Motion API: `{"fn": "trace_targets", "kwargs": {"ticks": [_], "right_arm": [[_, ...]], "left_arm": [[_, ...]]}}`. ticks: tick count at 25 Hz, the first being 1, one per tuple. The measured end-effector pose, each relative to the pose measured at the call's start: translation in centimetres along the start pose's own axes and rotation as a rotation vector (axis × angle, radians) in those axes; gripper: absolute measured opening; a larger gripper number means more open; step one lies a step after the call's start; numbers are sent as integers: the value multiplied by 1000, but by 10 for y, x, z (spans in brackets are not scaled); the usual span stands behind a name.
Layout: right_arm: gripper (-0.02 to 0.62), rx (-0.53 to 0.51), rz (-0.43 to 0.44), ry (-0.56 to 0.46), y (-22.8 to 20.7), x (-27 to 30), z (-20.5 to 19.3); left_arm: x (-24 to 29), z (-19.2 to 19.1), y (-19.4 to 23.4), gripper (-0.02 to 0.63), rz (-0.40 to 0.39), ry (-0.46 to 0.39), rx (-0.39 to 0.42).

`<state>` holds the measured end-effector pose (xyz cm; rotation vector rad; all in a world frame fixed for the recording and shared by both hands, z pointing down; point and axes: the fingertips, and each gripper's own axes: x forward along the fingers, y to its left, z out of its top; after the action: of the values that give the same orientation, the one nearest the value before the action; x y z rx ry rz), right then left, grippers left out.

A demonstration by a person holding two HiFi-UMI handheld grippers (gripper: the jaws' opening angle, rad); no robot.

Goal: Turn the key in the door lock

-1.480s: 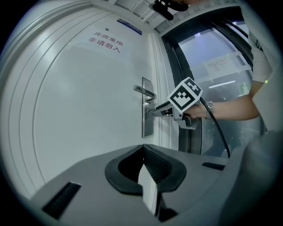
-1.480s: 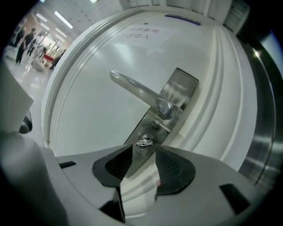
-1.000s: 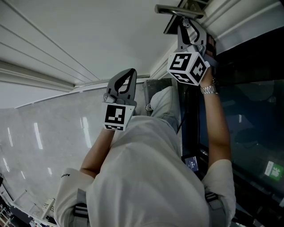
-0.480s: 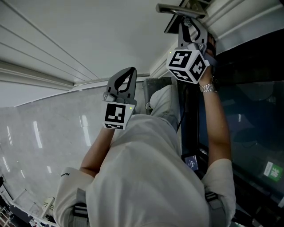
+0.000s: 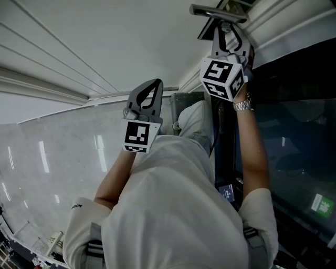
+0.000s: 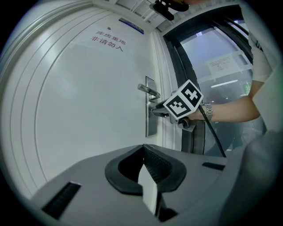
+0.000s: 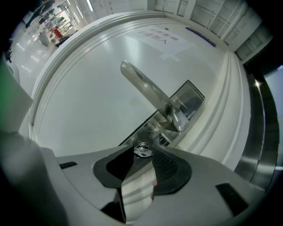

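- Head view: takes in both grippers at once. Left gripper (image 5: 149, 93) held out before the white door (image 5: 105, 42), touching nothing. Right gripper (image 5: 226, 31) up against the door's edge just below the door handle (image 5: 216, 10), with its marker cube (image 5: 223, 78) turned toward the camera. Key hidden here behind the right gripper.
- Right gripper view: sole view of the key (image 7: 142, 150). Small metal head at the very tips of the jaws, seated in the lock plate (image 7: 192, 99) below the lever of the door handle. Jaws pinching the key head, having just been closing on it.
- Left gripper view: jaws pressed together, nothing between them.
- Left gripper view, further: gives the side-on look at the right gripper, its nose at the lock plate under the door handle. Adds a wristwatch (image 6: 208, 113) on the arm behind it and a black cable (image 6: 215, 132) trailing down from it. Also red lettering (image 6: 108, 39) high on the door and a glass panel (image 6: 221, 57) just beside the door frame.
- Head view, further: alone shows the pale shirt (image 5: 173, 210) filling the lower middle and the polished pale floor (image 5: 47, 173) at lower left.
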<state>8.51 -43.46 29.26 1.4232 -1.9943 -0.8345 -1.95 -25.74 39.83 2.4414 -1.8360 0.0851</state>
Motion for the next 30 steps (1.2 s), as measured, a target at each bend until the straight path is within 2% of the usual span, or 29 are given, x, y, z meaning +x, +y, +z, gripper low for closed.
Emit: {"fn": "trace_targets", "kwargs": {"ticks": [6,11,15,20,22,26,30], "right_arm": [[123,128,-18,-24,2,-12,-6],[122,324,66,-72,17,-42,-9],[121,516,155,-146,35,-74,-4],[113,842,281,-236,51,-115,2],[55,926,277,-269,53,-131,1],[6,931,248,-279,66,-147,-5],[5,958,319,-223,85,-150,-19]], "left_arm": [[-4,-6,11,9,25,17,-4],[-9,-12,12,9,42,33,-7],[-14,-17,14,9,59,46,-10],[-20,-25,15,9,79,76,-5],[-25,-30,15,9,86,92,-6],[-33,-36,17,9,103,95,-20],[-29,-25,9,9,98,57,-8]]}}
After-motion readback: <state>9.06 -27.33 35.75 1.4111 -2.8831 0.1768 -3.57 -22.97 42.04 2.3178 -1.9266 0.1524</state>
